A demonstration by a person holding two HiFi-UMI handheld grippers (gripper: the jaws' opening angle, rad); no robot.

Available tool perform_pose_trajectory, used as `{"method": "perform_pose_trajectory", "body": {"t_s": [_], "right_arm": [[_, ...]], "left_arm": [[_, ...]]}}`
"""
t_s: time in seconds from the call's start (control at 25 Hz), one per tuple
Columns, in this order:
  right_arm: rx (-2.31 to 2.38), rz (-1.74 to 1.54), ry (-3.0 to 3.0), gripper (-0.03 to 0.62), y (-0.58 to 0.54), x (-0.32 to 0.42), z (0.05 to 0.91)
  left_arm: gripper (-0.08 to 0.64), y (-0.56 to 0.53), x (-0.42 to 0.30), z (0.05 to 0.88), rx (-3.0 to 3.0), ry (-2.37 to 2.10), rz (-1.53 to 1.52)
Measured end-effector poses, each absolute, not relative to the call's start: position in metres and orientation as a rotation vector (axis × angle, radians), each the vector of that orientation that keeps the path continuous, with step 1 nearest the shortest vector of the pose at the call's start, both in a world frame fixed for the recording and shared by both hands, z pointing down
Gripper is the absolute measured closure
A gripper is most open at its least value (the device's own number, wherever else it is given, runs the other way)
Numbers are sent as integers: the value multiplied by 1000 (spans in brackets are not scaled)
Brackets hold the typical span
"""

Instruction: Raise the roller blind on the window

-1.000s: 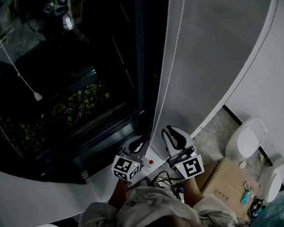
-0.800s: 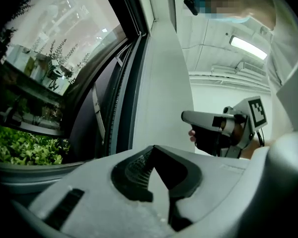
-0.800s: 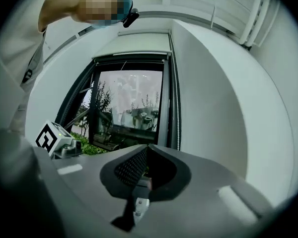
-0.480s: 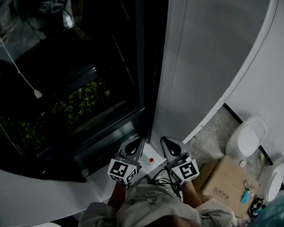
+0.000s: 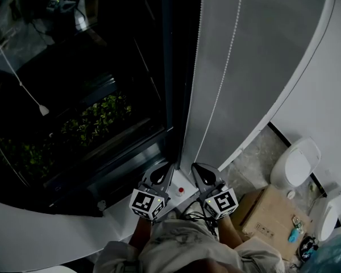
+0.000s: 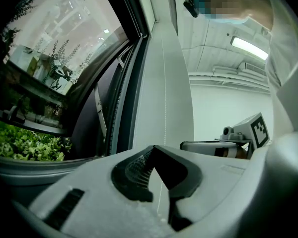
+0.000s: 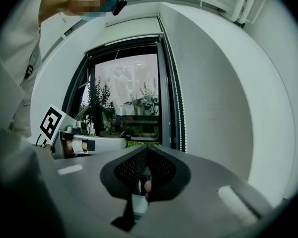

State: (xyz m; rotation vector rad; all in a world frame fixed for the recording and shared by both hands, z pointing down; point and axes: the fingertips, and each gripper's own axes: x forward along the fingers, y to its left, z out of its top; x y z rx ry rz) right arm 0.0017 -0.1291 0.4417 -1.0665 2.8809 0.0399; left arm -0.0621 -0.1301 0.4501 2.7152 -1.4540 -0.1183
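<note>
The white bead chain (image 5: pixel 195 67) hangs in two strands along the right edge of the dark window (image 5: pixel 102 67), in front of a pale wall. Both grippers sit side by side low in the head view, pointing at the sill. My left gripper (image 5: pixel 166 170) is shut; in its own view the chain (image 6: pixel 164 108) runs as a thin line down behind the closed tips (image 6: pixel 156 150), with no bead seen pinched. My right gripper (image 5: pixel 196 167) is shut too (image 7: pixel 148 150). The beads (image 7: pixel 181 113) stand just right of its jaws. A pale band (image 7: pixel 126 31) crosses the window top; the glass below is uncovered.
A small white box with a red button (image 5: pixel 181 191) sits on the sill between the grippers, with cables (image 5: pixel 199 215) below. A cardboard box (image 5: pixel 270 215) and a white fixture (image 5: pixel 295 166) stand on the floor at right. Green plants (image 5: pixel 91 124) show outside the glass.
Both grippers' jaws, open a second ago, have shut. The right gripper has dropped level with the left. The two chain strands now spread further apart.
</note>
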Motion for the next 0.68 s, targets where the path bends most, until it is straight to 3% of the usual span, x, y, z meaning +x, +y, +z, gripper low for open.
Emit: {"method": "perform_pose_trajectory", "body": {"t_s": [0.68], "right_arm": [[-1094,55,2889,584,-136,0,440]], "left_arm": [[554,-137,-66,450,2707,-1480,-112]]}}
